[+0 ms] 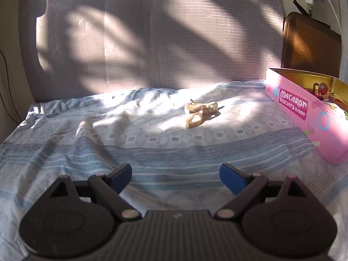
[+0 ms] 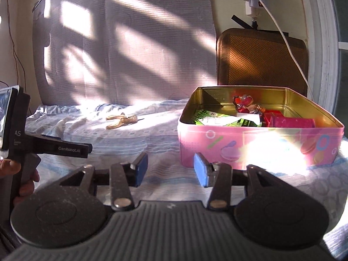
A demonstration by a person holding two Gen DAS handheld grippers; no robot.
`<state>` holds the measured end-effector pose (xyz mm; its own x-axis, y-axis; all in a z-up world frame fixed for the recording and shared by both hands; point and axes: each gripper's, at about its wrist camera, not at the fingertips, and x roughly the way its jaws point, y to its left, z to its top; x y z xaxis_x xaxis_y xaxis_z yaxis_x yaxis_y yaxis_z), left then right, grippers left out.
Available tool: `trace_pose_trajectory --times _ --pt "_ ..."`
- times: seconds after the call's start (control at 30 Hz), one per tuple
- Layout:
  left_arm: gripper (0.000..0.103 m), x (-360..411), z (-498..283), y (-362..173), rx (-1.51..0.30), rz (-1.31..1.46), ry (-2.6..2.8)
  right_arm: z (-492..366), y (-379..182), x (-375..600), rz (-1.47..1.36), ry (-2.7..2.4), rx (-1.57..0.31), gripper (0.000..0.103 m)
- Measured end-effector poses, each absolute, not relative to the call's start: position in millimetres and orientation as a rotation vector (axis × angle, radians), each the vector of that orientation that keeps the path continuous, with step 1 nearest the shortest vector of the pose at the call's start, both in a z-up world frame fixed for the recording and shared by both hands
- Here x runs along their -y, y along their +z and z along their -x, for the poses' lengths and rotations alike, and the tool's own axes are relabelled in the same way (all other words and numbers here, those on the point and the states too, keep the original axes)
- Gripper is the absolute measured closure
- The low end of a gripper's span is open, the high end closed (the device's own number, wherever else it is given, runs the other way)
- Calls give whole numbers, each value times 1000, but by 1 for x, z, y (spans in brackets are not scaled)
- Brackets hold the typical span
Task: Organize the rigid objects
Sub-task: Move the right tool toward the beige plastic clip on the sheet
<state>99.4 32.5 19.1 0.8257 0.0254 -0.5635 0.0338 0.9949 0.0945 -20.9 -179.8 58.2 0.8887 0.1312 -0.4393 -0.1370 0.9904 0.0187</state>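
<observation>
A tan toy figure (image 1: 201,114) lies on the blue patterned bedsheet (image 1: 152,152) in a patch of sunlight; it also shows in the right wrist view (image 2: 121,119). A pink Macaron Biscuits tin (image 1: 304,111) stands open at the right; in the right wrist view (image 2: 261,145) it holds a red figurine (image 2: 244,104), a green-and-white packet (image 2: 217,118) and a magenta box (image 2: 291,121). My left gripper (image 1: 175,177) is open and empty, well short of the tan figure. My right gripper (image 2: 170,168) is open and empty, just before the tin's left front corner.
A grey fabric panel (image 1: 152,43) stands behind the bed. A brown woven cushion (image 2: 261,58) leans on the wall behind the tin, with white cables (image 2: 282,32) above. The left hand-held gripper body (image 2: 54,148) shows at the left edge of the right wrist view.
</observation>
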Motion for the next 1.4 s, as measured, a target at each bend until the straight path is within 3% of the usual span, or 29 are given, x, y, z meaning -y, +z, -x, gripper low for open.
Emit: trace_pose_trajectory --times 0.53,1.4 --pt "11 -84 -118 17 -612 66 56 -36 27 121 67 261 -618 53" --pt "7 -96 -119 21 -597 60 124 -47 30 111 82 329 -618 46"
